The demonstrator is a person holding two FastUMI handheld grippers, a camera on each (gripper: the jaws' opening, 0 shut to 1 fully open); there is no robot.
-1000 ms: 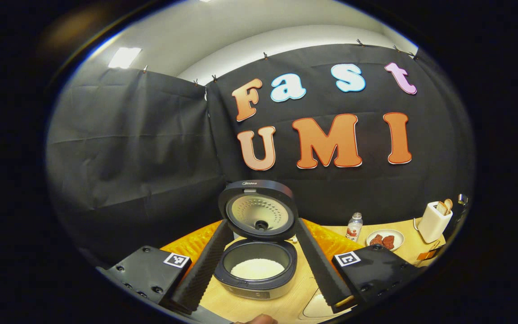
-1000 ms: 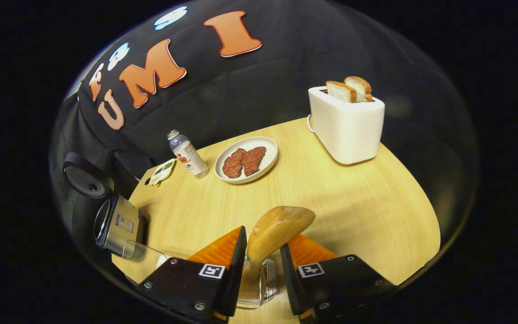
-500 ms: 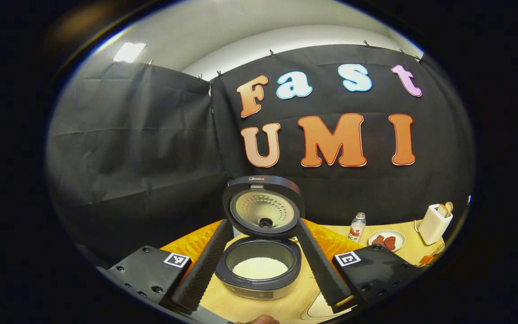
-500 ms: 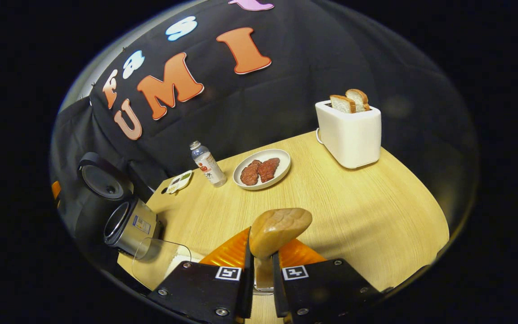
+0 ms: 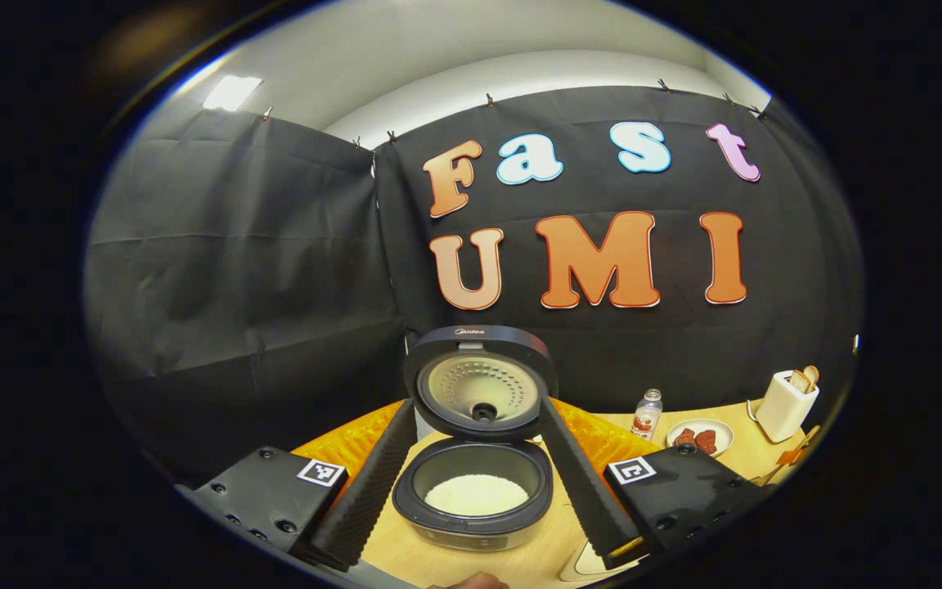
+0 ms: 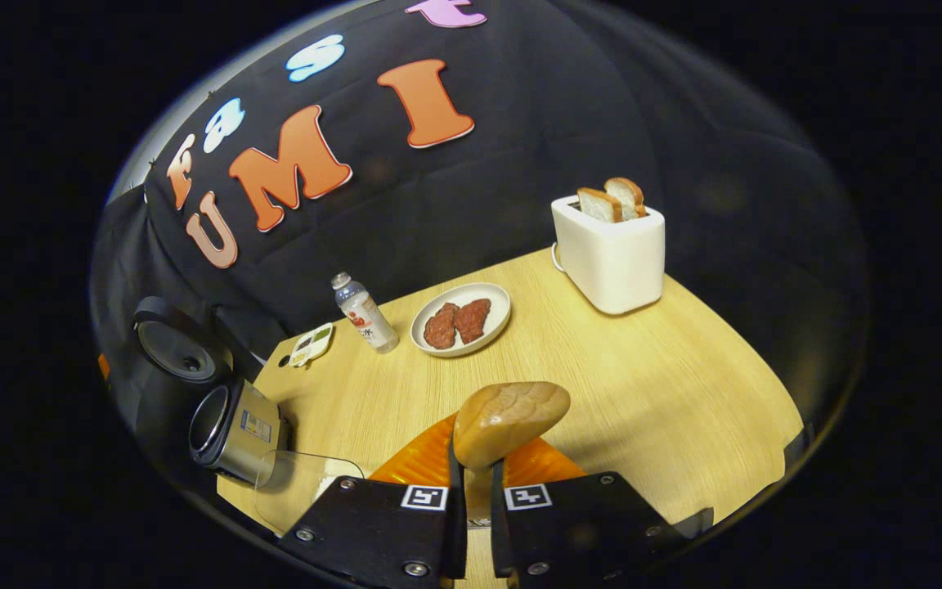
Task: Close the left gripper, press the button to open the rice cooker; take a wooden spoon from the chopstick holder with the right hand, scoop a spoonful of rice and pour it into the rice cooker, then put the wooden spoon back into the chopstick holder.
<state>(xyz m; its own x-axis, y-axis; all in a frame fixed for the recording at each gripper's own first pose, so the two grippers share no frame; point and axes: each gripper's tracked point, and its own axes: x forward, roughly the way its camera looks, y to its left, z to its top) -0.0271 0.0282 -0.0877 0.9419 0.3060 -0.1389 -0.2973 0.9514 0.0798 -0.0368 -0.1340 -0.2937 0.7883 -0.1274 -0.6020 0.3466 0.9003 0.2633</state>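
Brown wooden spoon (image 6: 509, 417): I hold it clamped in my right gripper (image 6: 471, 523), bowl up above the pale wooden table (image 6: 643, 368).

Dark round rice cooker (image 5: 475, 499): lid raised, white rice (image 5: 476, 494) inside, framed by my left gripper (image 5: 479, 483), fingers spread apart.

Clear container (image 6: 295, 491): beside the cooker, possibly holding rice.

White toaster (image 6: 608, 254) with bread, white plate (image 6: 461, 319) of red meat, small bottle (image 6: 365, 312): farther back.

light: dim booth, bright ceiling panel (image 5: 231, 92) upper left | shadows: soft, beside toaster (image 6: 608, 255) on the surface (image 6: 667, 368) | glare: faint sheen on rice cooker (image 5: 475, 446) lid | distortion: strong fisheye bending at edges | focus: centre sharp, rims blurred
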